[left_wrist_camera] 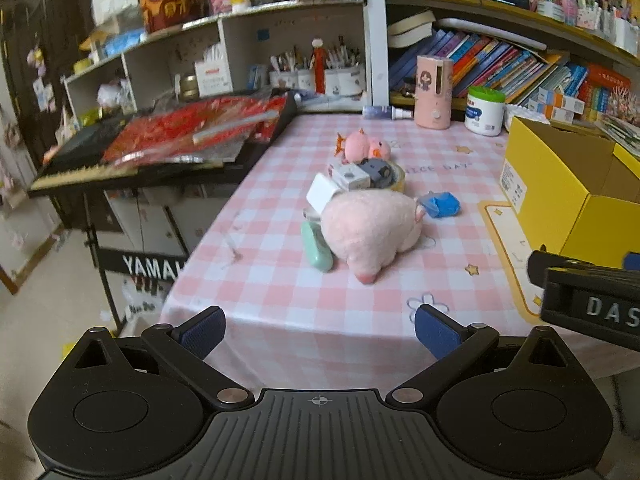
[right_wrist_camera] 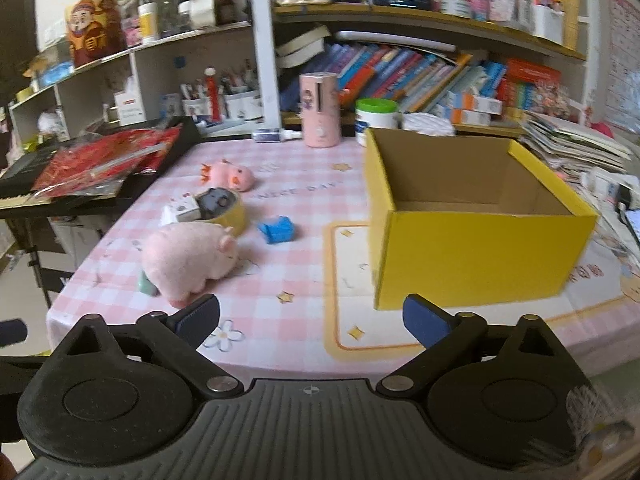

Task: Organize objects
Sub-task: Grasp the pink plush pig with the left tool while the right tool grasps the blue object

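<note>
Near the table's (right_wrist_camera: 304, 304) front edge, nothing sorted yet.
Yellow box (right_wrist_camera: 480, 256) empty; pink plush (right_wrist_camera: 188, 260) and clutter remain; left gripper (left_wrist_camera: 320, 330) and right gripper (right_wrist_camera: 311, 320) gape, holding nothing.

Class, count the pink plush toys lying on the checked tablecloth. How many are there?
2. The large pink plush pig lies nearest the grippers, beside a mint green case; the small pink plush toy lies farther back. Others may be hidden.
</note>
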Action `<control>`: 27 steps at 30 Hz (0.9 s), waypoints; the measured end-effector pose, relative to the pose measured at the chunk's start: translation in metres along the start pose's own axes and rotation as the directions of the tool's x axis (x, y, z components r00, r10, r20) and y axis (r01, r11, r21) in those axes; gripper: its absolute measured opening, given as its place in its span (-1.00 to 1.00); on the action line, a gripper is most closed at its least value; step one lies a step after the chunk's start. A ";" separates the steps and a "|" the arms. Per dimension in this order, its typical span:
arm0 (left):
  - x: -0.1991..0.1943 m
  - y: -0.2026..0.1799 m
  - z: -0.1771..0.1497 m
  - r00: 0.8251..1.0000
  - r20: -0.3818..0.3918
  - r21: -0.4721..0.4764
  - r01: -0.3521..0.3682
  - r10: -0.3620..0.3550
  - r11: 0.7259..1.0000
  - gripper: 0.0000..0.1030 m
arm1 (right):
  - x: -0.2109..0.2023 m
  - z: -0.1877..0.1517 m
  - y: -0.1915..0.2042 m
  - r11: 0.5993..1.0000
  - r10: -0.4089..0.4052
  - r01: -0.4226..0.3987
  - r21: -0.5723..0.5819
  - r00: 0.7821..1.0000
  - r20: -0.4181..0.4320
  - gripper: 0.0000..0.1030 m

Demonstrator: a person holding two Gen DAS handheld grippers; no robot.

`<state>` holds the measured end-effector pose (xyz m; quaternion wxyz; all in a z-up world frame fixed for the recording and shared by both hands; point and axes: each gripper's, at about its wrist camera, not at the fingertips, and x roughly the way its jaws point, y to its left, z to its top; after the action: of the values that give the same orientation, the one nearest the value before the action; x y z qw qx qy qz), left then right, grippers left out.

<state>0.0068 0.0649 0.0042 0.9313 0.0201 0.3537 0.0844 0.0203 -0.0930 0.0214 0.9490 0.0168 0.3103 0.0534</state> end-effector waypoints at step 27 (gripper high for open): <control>0.091 0.002 0.046 0.994 -0.060 -0.070 0.088 -0.092 0.994 0.98 | 0.130 0.070 0.026 0.971 0.199 -0.212 -0.109 0.972 -0.122 0.71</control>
<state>0.1038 0.0839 -0.0206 0.9227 -0.0299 0.3805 0.0549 0.1632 -0.0524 0.0032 0.9190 -0.0117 0.3552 0.1709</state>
